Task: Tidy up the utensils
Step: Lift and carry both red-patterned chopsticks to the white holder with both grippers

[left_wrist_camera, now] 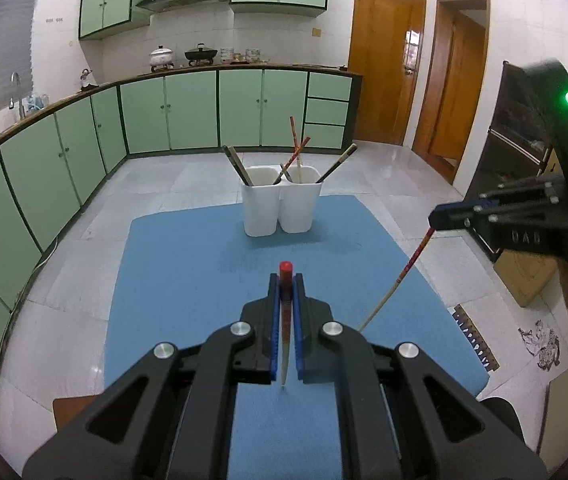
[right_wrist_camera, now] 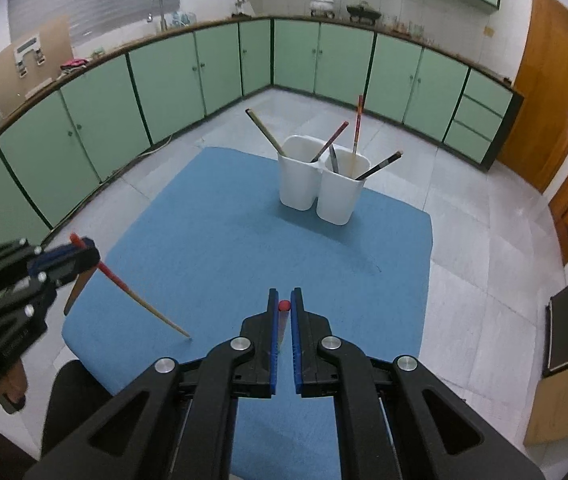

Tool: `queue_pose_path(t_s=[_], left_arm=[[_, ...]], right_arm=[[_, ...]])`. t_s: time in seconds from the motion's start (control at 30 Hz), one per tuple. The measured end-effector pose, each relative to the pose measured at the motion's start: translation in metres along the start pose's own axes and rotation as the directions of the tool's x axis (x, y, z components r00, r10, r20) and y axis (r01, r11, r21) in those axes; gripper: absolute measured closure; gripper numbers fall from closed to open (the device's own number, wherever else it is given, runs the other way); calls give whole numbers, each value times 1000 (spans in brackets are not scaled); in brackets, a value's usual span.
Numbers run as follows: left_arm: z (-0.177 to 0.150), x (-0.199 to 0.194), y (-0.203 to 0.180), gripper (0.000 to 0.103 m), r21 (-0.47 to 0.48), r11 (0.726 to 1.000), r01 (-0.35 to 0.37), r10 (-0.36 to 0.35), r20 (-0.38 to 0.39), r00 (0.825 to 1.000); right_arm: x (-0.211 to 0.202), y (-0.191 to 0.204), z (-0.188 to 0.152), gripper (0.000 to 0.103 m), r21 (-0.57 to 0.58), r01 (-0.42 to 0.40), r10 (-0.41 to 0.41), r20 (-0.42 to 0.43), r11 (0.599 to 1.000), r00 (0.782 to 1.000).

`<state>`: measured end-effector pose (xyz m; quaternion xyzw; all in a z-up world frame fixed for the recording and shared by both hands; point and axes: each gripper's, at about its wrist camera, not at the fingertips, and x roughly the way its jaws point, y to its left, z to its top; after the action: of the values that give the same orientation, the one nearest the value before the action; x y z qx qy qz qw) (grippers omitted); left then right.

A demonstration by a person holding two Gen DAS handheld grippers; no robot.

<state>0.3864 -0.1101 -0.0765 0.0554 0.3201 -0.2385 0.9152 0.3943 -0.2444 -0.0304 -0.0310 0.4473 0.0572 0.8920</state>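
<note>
A white two-compartment holder (left_wrist_camera: 280, 204) (right_wrist_camera: 319, 188) stands at the far side of a blue mat (left_wrist_camera: 188, 272) (right_wrist_camera: 212, 240), with several chopsticks leaning in both compartments. My left gripper (left_wrist_camera: 285, 278) (right_wrist_camera: 88, 254) is shut on a red-topped chopstick (left_wrist_camera: 285, 312) (right_wrist_camera: 140, 300), held above the mat's near side with its pale tip pointing down. My right gripper (right_wrist_camera: 284, 294) (left_wrist_camera: 435, 218) is shut on another red-topped chopstick (right_wrist_camera: 283, 310) (left_wrist_camera: 395, 280), also lifted off the mat and slanting down. Both grippers are short of the holder.
The mat covers a small table standing on a pale tiled floor. Green cabinets (left_wrist_camera: 188, 112) run along the far walls, wooden doors (left_wrist_camera: 387, 64) stand at the right, and a dark glass-fronted cabinet (left_wrist_camera: 515, 152) with a cardboard box is beside the table.
</note>
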Motion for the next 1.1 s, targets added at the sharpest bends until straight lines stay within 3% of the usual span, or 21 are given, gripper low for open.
queue_pose_path(t_s=[0.23, 0.73, 1.1], left_arm=[[20, -6, 14, 98, -13, 1000, 18, -17, 22, 1000], [135, -16, 26, 98, -51, 998, 19, -11, 149, 989], [203, 9, 8, 98, -23, 1000, -16, 21, 219, 976]], right_arm=[[-19, -5, 29, 97, 7, 7, -7, 24, 1000, 1000], [-78, -26, 102, 97, 38, 67, -71, 119, 997, 990], [-80, -37, 163, 97, 63, 104, -114, 193, 993, 975]])
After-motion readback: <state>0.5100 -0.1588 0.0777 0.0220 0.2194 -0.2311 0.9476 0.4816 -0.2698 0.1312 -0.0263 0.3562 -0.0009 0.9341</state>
